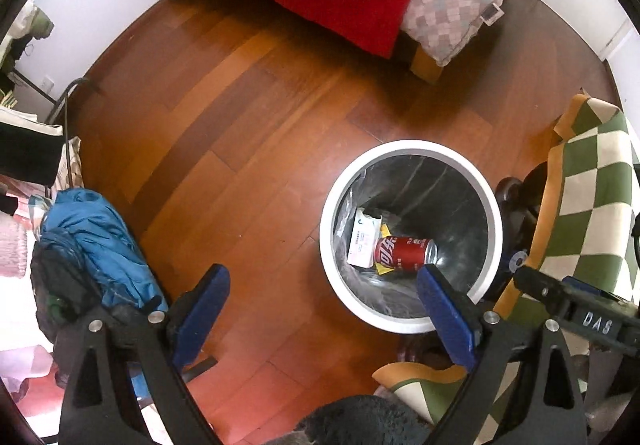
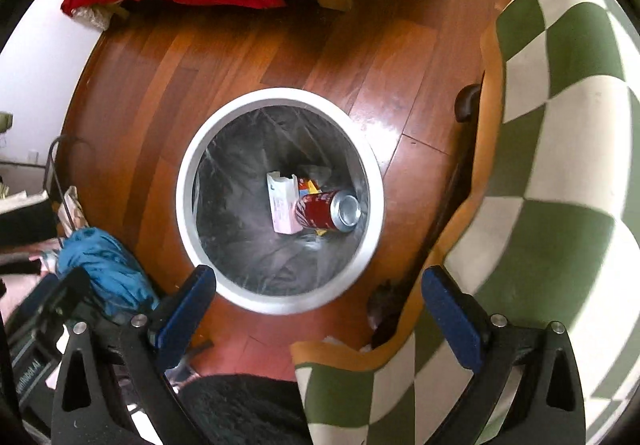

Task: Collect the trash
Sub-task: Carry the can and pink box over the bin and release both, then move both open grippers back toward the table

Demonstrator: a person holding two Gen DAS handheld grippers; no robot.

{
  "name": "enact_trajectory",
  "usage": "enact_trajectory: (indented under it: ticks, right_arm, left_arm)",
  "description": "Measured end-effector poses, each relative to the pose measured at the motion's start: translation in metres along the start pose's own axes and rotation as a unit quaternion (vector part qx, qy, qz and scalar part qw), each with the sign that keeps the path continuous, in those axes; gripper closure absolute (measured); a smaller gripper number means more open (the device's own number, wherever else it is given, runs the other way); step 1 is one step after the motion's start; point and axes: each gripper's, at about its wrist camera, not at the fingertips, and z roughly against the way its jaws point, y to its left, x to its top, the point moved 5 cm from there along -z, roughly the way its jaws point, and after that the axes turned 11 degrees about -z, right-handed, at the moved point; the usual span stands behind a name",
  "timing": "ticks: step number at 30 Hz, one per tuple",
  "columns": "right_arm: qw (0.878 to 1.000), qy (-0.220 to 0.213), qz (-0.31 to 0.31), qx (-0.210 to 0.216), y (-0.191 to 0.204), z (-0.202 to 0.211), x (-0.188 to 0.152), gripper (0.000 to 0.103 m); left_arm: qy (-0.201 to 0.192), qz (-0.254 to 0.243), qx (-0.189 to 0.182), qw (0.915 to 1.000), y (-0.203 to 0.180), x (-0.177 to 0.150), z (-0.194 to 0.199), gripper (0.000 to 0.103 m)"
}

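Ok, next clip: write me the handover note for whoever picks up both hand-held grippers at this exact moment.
Left hand-held gripper: open, empty, held above the floor just left of the bin.
Right hand-held gripper: open, empty, held over the near rim of the bin.
White trash bin: stands on the wooden floor beside the green checkered blanket, lined with a clear bag.
Done: a red soda can, a white carton and a yellow scrap lie at the bottom of the bin.
Left: no loose trash shows on the visible floor; check outside these views before stopping.
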Motion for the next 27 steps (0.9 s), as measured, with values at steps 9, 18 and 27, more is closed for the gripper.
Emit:
enact_trajectory:
  ticks: [9, 18, 27]
  right_arm:
    - [0.999, -0.036, 0.036, -0.005, 0.005, 0.043, -0.029, 0.0]
    - [0.994, -0.083, 0.064, 0.015, 0.01, 0.105, -0.055, 0.0]
    - [0.986, -0.134, 0.08, 0.052, 0.005, 0.177, -0.09, 0.0]
  left_arm:
    - [-0.029, -0.012, 0.006, 0.9995, -0.007, -0.008, 0.036, 0.008]
    - [-0.07, -0.022, 0.012, 0.9973, -0.01, -0.017, 0.082, 0.008]
    - [-0.134, -0.032, 0.0, 0.9905, -0.019, -0.035, 0.153, 0.008]
